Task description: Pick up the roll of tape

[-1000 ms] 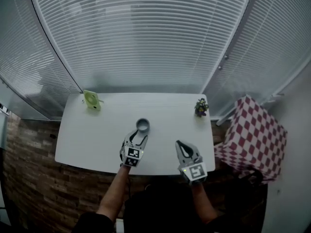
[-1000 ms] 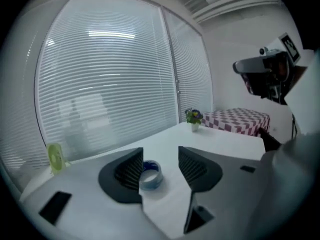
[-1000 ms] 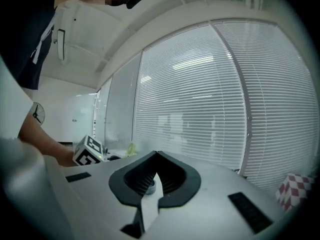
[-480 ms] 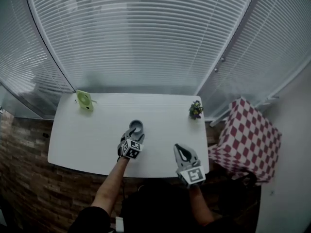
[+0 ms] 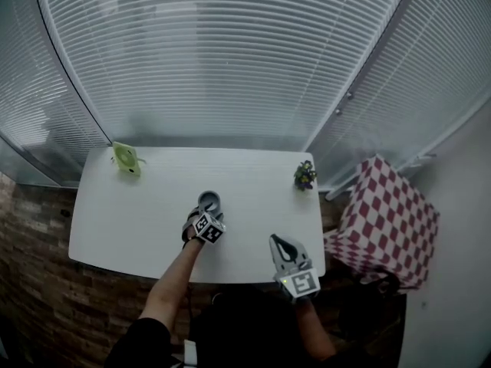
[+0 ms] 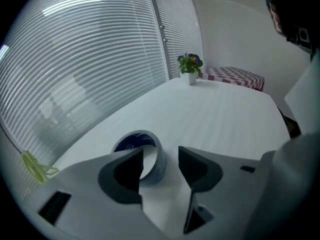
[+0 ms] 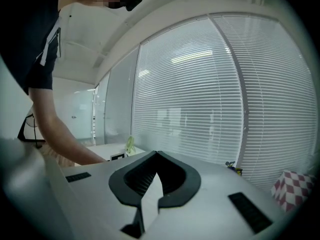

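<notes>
As left gripper gapes, tape roll lies just beyond tips.

Seemingly blue-grey tape roll, white table, red-checked cloth.

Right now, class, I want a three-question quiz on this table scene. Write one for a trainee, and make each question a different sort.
1. Multiple choice: what lies on the table just ahead of the left gripper? A) a roll of tape B) a mug C) a book
2. True or false: the right gripper has its jaws together with nothing between them.
3. Short answer: in the head view, what stands near the table's far right corner?

Key
1. A. It is the roll of tape. The left gripper's jaws stand apart and do not press on it.
2. True.
3. A small potted plant.
</notes>
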Demonstrator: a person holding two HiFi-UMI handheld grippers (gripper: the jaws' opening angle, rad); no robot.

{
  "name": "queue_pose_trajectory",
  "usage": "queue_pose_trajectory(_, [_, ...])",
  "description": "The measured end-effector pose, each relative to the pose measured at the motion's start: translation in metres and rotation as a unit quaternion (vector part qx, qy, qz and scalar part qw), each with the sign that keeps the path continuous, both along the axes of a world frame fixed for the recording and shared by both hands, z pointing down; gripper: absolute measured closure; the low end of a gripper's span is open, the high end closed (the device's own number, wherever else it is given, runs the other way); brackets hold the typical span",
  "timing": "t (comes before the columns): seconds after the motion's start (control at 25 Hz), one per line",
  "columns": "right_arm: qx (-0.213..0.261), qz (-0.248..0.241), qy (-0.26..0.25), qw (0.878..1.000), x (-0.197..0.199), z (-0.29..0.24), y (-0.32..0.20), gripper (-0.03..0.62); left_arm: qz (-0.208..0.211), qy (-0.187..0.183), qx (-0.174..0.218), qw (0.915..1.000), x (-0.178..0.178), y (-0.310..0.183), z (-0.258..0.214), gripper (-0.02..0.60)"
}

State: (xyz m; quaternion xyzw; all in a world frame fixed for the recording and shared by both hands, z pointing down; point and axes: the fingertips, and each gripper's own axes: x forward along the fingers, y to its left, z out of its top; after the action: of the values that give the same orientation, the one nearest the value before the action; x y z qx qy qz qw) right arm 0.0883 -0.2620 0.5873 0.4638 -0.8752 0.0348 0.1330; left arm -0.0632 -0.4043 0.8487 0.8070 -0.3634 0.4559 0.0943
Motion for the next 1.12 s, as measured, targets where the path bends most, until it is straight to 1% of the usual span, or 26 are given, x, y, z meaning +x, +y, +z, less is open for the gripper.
queue_pose_trajectory(0.12, [0.001, 0.004, -0.007, 1.000, 0.002, -0.003, -0.002, 0.588, 0.010, -0.012, -0.017, 0.9997, 0.001, 0.002, 0.011, 0.365])
queue_pose_trajectory(0.24, [-0.007, 0.009, -0.016, 1.000, 0.006, 0.002, -0.006, 0.588, 0.022, -0.045, -0.020, 0.9986, 0.000, 0.001, 0.017, 0.368])
queue_pose_trajectory(0.36, [-0.006, 0.010, -0.016, 1.000, 0.007, 0.004, -0.008, 0.588, 0.030, -0.083, -0.017, 0.9959, -0.003, -0.004, 0.018, 0.407])
queue_pose_trajectory(0.4, [-0.010, 0.008, -0.013, 1.000, 0.008, 0.007, -0.007, 0.588, 0.032, -0.093, -0.016, 0.9950, -0.005, -0.005, 0.018, 0.438])
queue_pose_trajectory(0.44, [-0.016, 0.008, -0.012, 1.000, 0.008, 0.010, -0.007, 0.588, 0.036, -0.101, -0.015, 0.9941, -0.006, -0.006, 0.018, 0.456])
queue_pose_trajectory(0.6, [-0.028, 0.013, -0.025, 0.999, 0.008, 0.013, -0.005, 0.588, 0.056, -0.119, -0.023, 0.9911, -0.005, -0.003, 0.019, 0.467])
queue_pose_trajectory(0.76, [-0.023, 0.015, -0.026, 0.999, 0.009, 0.014, -0.006, 0.588, 0.065, -0.117, -0.017, 0.9909, -0.002, -0.004, 0.017, 0.493])
queue_pose_trajectory(0.96, [-0.018, 0.013, -0.023, 0.999, 0.005, 0.017, -0.008, 0.588, 0.051, -0.097, -0.009, 0.9940, -0.004, -0.005, 0.014, 0.535])
queue_pose_trajectory(1.04, [-0.015, 0.012, -0.026, 0.999, 0.002, 0.014, -0.007, 0.588, 0.046, -0.090, -0.001, 0.9949, -0.006, -0.006, 0.010, 0.538])
queue_pose_trajectory(1.12, [-0.014, 0.009, -0.028, 0.999, -0.001, 0.013, -0.006, 0.588, 0.033, -0.074, 0.009, 0.9967, -0.008, -0.008, 0.001, 0.538])
